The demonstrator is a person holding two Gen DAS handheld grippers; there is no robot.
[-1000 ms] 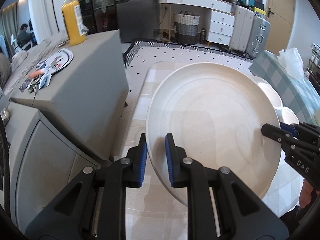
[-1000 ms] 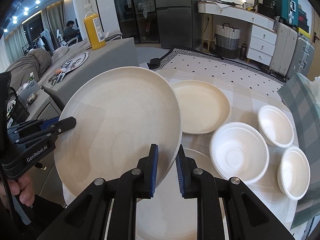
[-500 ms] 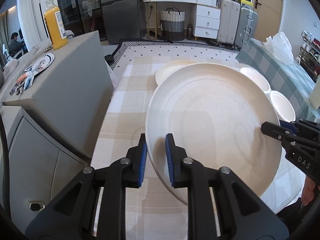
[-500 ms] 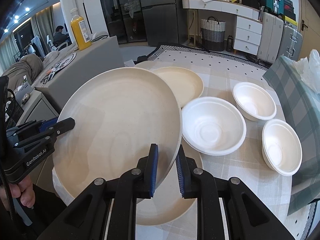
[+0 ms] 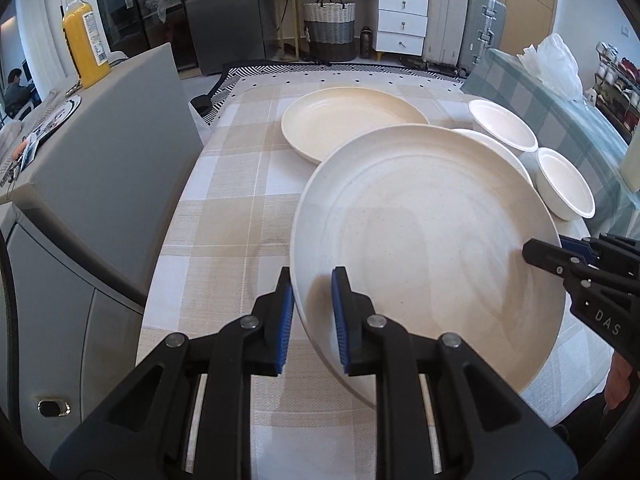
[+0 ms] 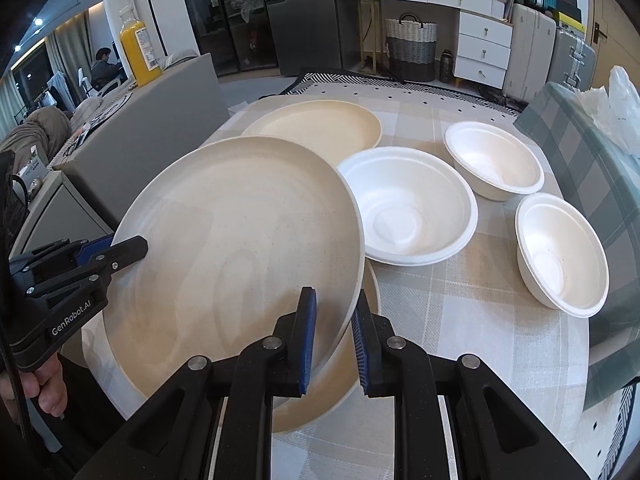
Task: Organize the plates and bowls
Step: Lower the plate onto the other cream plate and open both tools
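Note:
Both grippers hold one large cream plate (image 5: 432, 248), also in the right wrist view (image 6: 240, 248), tilted above the table. My left gripper (image 5: 313, 312) is shut on its left rim. My right gripper (image 6: 334, 332) is shut on its right rim and shows in the left wrist view (image 5: 560, 256). Another cream plate (image 6: 332, 396) lies on the table under the held one. A third cream plate (image 5: 344, 124) lies farther back. Three white bowls stand to the right: a large one (image 6: 412, 208) and two smaller ones (image 6: 494, 162), (image 6: 560, 252).
The table has a beige checked cloth (image 5: 224, 216). A grey cabinet (image 5: 100, 128) stands close on the left with a juice bottle (image 5: 84, 36) on it. A green checked surface (image 6: 592, 148) lies to the right. Drawers, a basket and suitcases stand at the back.
The held plate has come lower and flatter over the table, and both views have tipped down towards the plates and bowls. Both grippers stay shut on its rim.

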